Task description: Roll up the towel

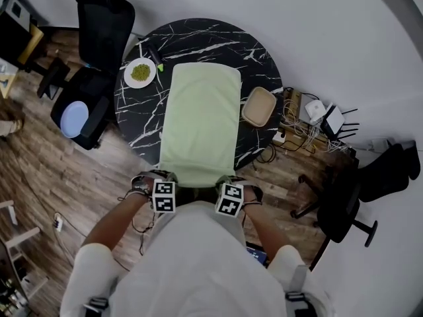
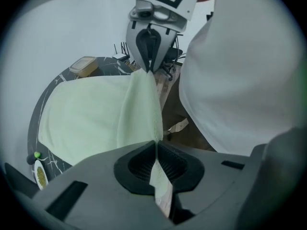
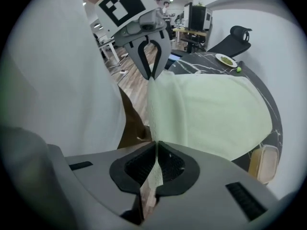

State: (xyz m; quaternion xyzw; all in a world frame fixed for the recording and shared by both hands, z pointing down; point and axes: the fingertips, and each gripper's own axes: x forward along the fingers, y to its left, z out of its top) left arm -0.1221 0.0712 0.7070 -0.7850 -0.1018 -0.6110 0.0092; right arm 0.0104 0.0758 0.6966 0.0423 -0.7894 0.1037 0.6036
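On the round black marbled table (image 1: pixel 142 121) lies a pale green towel (image 1: pixel 200 121). It is spread flat lengthwise, with its far edge near the middle of the tabletop and its near edge past the rim closest to the person. That near edge is lifted off the surface, and each of its two corners is pinched in a gripper.

The left gripper (image 1: pixel 165 176) has its jaws closed tight on the left corner. In the left gripper view a thin fold of cloth runs straight between the black ribbed pads (image 2: pixel 139 164) and comes out behind them. The right gripper (image 1: pixel 228 179) is clamped on the right corner in the same way, with only the thickness of the fabric between its jaws. Both point steeply down, side by side and just in front of the person's white shirt (image 1: pixel 198 263). From each corner the cloth slopes away to the flat part on the table.

Left of the towel's far end sits a white plate (image 1: pixel 140 72) holding something green — possibly food, though it is too small to tell. A small green object (image 1: pixel 160 67) lies just beside it. To the towel's right is an empty beige dish (image 1: pixel 258 106), close to the towel but not touching it.

Beyond the table a black office chair (image 1: pixel 99 18) stands on the wooden floor (image 1: pixel 46 170), and a tangle of cables (image 1: pixel 310 121) lies at the right.
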